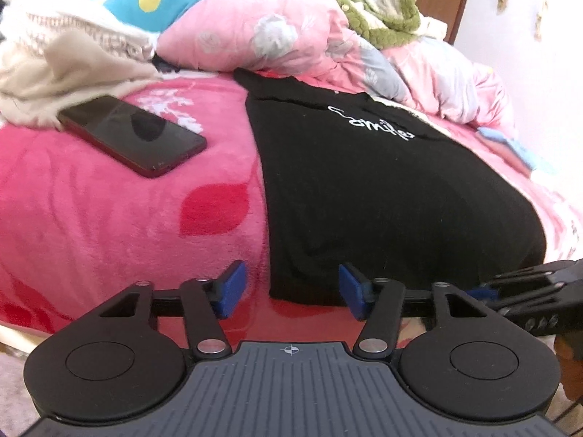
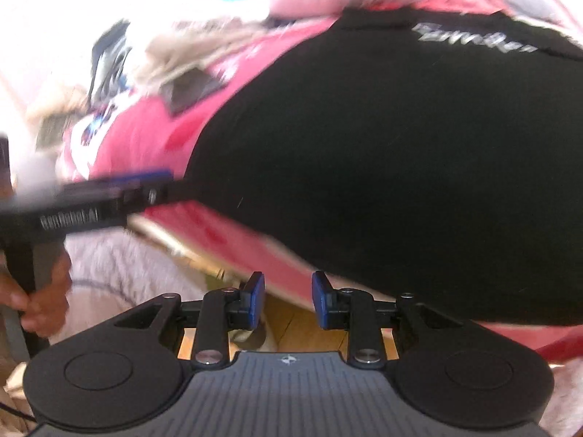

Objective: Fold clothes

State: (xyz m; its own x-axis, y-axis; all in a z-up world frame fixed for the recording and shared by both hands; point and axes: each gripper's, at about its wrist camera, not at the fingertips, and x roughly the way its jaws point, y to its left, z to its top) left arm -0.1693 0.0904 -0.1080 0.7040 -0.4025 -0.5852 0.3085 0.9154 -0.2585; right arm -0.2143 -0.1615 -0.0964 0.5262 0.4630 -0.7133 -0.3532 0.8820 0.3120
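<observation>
Shirt: a black knit shirt with white curly writing (image 1: 371,196) lies flat on the bed, on the right side, with its bottom hem at the near edge and the writing at the far end.
Bed cover: a fuzzy pink blanket with red leaf shapes (image 1: 109,225) is under the shirt.
Left gripper (image 1: 289,289): it hangs at the near edge of the bed, in front of the shirt's near left corner. Its blue fingers (image 1: 233,287) are spread wide and hold nothing.
Right gripper (image 2: 288,300): it is low, by the bed's near edge, with the shirt just above it. Its blue fingers (image 2: 255,300) are spread apart with nothing between them. This view is blurry.
Phone: a flat black phone (image 1: 133,134) lies on the blanket, left of the shirt and well apart from it.
Far end: a pink quilt with grey flowers (image 1: 277,32) is piled up past the shirt, and a beige cloth (image 1: 65,69) is bunched at the far left, beside the phone.
</observation>
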